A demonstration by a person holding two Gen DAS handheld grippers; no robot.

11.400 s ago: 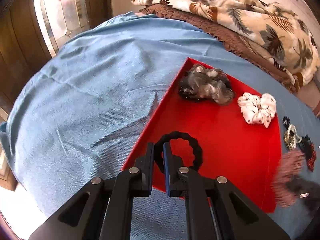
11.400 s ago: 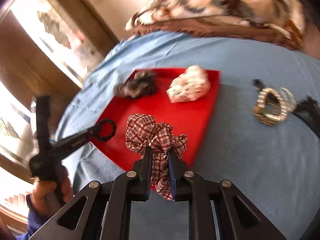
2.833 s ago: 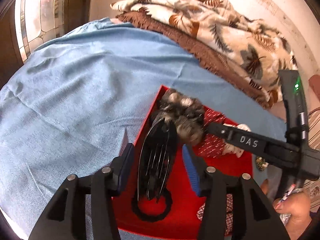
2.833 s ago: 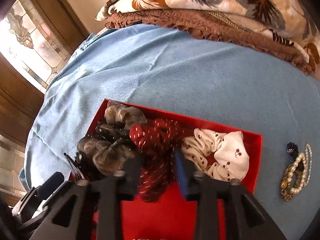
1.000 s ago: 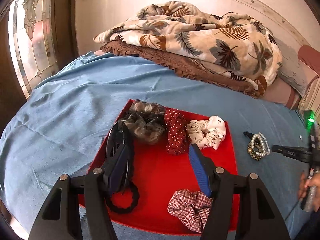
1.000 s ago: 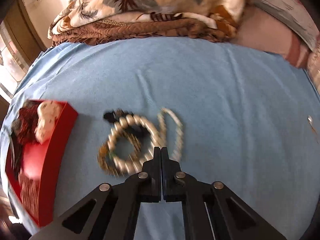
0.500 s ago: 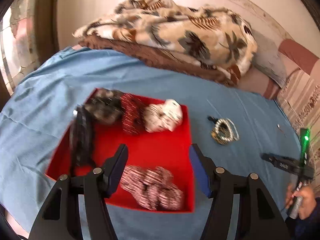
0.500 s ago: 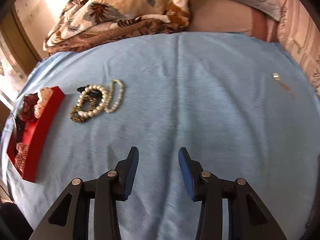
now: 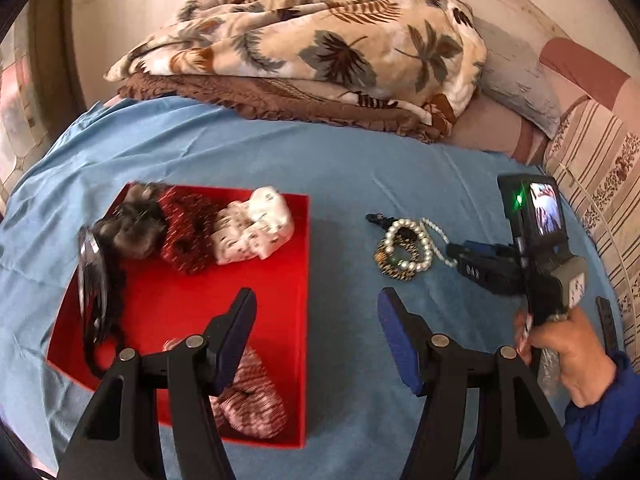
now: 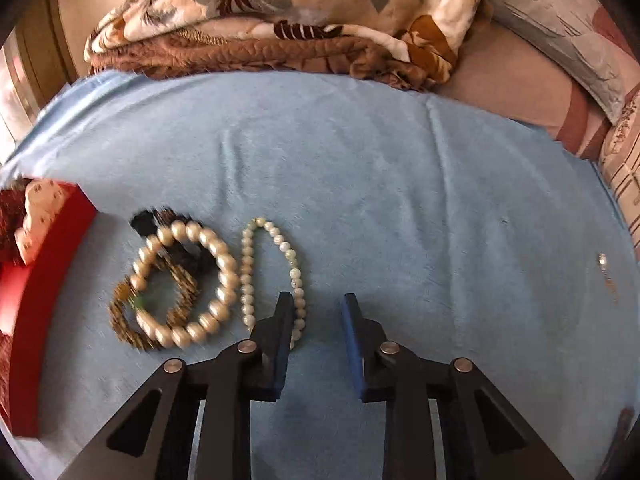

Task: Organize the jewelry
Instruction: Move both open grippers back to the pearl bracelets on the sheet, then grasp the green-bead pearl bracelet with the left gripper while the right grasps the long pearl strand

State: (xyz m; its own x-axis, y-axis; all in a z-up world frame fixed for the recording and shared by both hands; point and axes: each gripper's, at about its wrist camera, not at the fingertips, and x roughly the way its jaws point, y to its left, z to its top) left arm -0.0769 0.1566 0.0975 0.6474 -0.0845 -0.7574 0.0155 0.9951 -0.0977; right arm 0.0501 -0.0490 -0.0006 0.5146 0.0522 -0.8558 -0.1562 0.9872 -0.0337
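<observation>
A red tray (image 9: 280, 312) on the blue sheet holds a grey scrunchie (image 9: 134, 226), a dark red one (image 9: 188, 232), a white one (image 9: 256, 230), a checked one (image 9: 248, 396) and a black claw clip (image 9: 94, 292). Right of the tray lie a large-pearl bracelet (image 10: 188, 280), a small-pearl strand (image 10: 272, 268), a bronze bracelet (image 10: 132, 312) and a black piece (image 10: 144, 220). My left gripper (image 9: 316, 316) is open and empty above the tray's right edge. My right gripper (image 10: 316, 304) is open and empty, its left finger beside the small-pearl strand; it also shows in the left wrist view (image 9: 460, 252).
A leaf-print blanket (image 9: 304, 52) over a brown one is heaped at the back of the bed. Pillows (image 9: 520, 76) lie at the back right. A small metal item (image 10: 604, 264) rests on the sheet far right. The tray's edge shows at left in the right wrist view (image 10: 36, 300).
My right gripper has come down and left, close to the pearl strand, still open. My left gripper has shifted right along the tray and stays open.
</observation>
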